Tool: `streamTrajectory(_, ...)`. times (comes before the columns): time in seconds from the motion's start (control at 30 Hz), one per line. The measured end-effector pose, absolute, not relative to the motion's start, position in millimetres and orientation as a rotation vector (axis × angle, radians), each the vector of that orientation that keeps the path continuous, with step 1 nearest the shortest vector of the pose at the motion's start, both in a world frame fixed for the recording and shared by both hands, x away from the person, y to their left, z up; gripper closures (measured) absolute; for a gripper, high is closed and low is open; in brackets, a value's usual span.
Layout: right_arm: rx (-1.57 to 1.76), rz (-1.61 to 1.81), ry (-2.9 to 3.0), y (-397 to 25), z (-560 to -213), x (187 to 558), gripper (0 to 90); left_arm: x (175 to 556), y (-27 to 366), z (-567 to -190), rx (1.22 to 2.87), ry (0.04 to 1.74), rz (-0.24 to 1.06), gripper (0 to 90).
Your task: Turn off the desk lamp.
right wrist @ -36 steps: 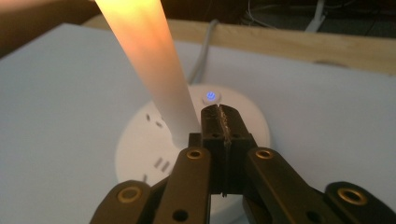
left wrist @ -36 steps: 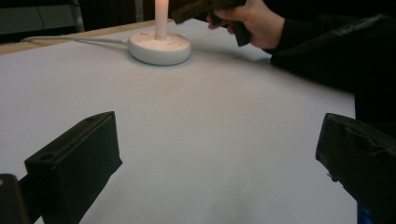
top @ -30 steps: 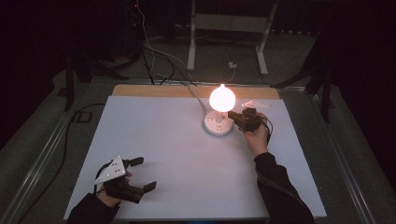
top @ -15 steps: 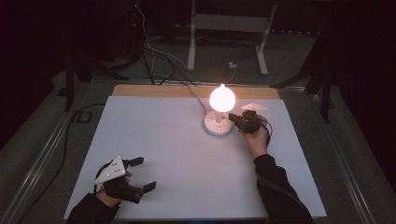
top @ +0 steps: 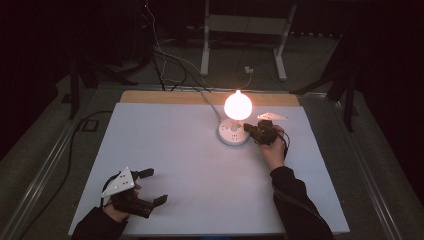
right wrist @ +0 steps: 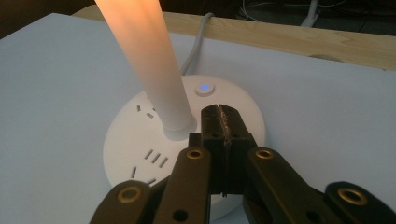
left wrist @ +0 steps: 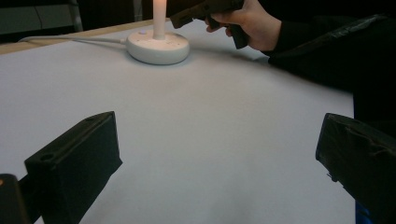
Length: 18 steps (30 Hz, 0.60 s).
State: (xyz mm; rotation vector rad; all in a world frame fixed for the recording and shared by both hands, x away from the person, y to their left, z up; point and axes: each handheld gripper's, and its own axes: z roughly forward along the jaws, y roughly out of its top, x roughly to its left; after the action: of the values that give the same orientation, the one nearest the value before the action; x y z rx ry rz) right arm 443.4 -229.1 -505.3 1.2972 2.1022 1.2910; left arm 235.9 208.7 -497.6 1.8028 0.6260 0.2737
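Note:
A lit bulb lamp (top: 237,104) stands plugged into a round white power socket (top: 233,133) at the back middle of the white table; its glowing stem (right wrist: 149,60) rises from the socket disc (right wrist: 140,140). A small button with a blue light (right wrist: 204,87) sits on the disc. My right gripper (top: 248,128) is shut with nothing in it, its tips (right wrist: 219,114) over the socket just short of the button. My left gripper (top: 151,186) rests open near the front left edge, jaws wide apart over bare table. The socket (left wrist: 158,46) and the other hand (left wrist: 250,23) appear far off in the left gripper view.
A white cable (top: 210,102) runs from the socket off the back of the table over a wooden edge (top: 165,97). A white metal stand (top: 240,35) and dark cables lie on the floor behind. The room around is dark.
The right gripper has edged slightly left toward the socket. The left gripper has stayed put.

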Motion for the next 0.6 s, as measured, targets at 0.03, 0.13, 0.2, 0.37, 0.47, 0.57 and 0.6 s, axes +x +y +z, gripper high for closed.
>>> streamTrajectory(0.03, 1.297, 1.292, 2.102, -229.1, -506.0, 443.9, 90.0, 235.9, 208.8, -497.7, 1.803, 0.627, 0.272, 0.4)
streamTrajectory(0.13, 1.301, 1.288, 2.104, -228.9, -508.1, 444.2, 90.0, 236.0, 208.6, -497.8, 1.803, 0.626, 0.273, 0.4)
streamTrajectory(0.2, 1.303, 1.283, 2.108, -228.9, -509.7, 444.3, 90.0, 235.9, 208.5, -497.7, 1.803, 0.625, 0.273, 0.4)
streamTrajectory(0.37, 1.313, 1.279, 2.110, -228.7, -512.7, 444.5, 90.0, 235.9, 208.7, -497.7, 1.802, 0.626, 0.271, 0.4)
streamTrajectory(0.47, 1.316, 1.279, 2.114, -228.3, -514.0, 445.0, 90.0, 236.0, 208.7, -497.7, 1.804, 0.626, 0.270, 0.4)
streamTrajectory(0.57, 1.311, 1.267, 2.119, -227.7, -514.9, 444.9, 90.0, 235.8, 208.6, -497.7, 1.803, 0.626, 0.271, 0.4)
streamTrajectory(0.6, 1.310, 1.274, 2.117, -227.9, -515.5, 445.0, 90.0, 235.9, 208.5, -497.7, 1.804, 0.626, 0.271, 0.4)
